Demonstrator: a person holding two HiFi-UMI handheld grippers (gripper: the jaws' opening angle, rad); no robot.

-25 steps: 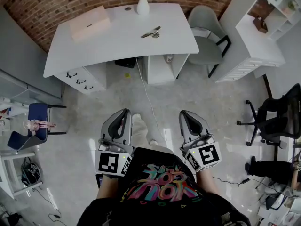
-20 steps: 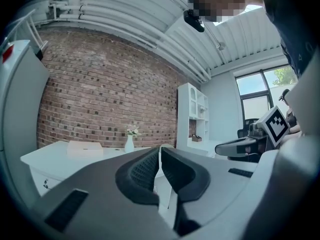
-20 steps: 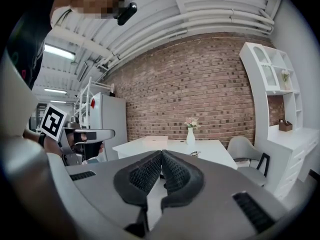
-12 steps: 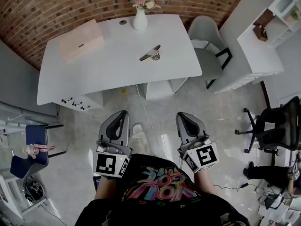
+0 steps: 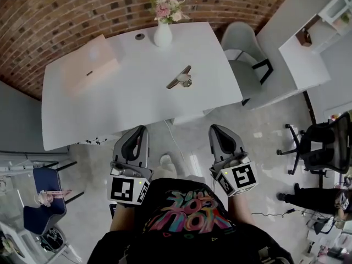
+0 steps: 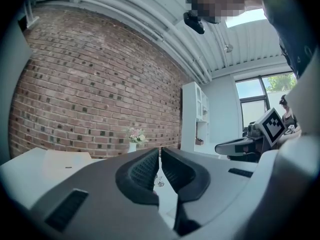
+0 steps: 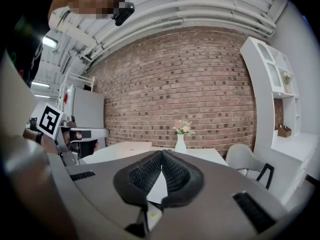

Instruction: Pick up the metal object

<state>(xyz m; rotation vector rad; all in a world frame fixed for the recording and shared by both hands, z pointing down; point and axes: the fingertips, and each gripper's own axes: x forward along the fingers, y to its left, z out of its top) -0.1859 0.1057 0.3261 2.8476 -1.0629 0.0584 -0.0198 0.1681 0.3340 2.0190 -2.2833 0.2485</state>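
Jaws of the left gripper and right gripper are pressing together, their ribbed black pads meeting with nothing between them. Both grippers are hovering at the near edge of the smooth white tabletop. The metal object, a slim shiny bar with a rounded knob at one end, is lying right of the tabletop's middle, well apart from both grippers. A bulbous white vase is standing by the far edge, and a flat pale-pink box is sitting toward the left edge.
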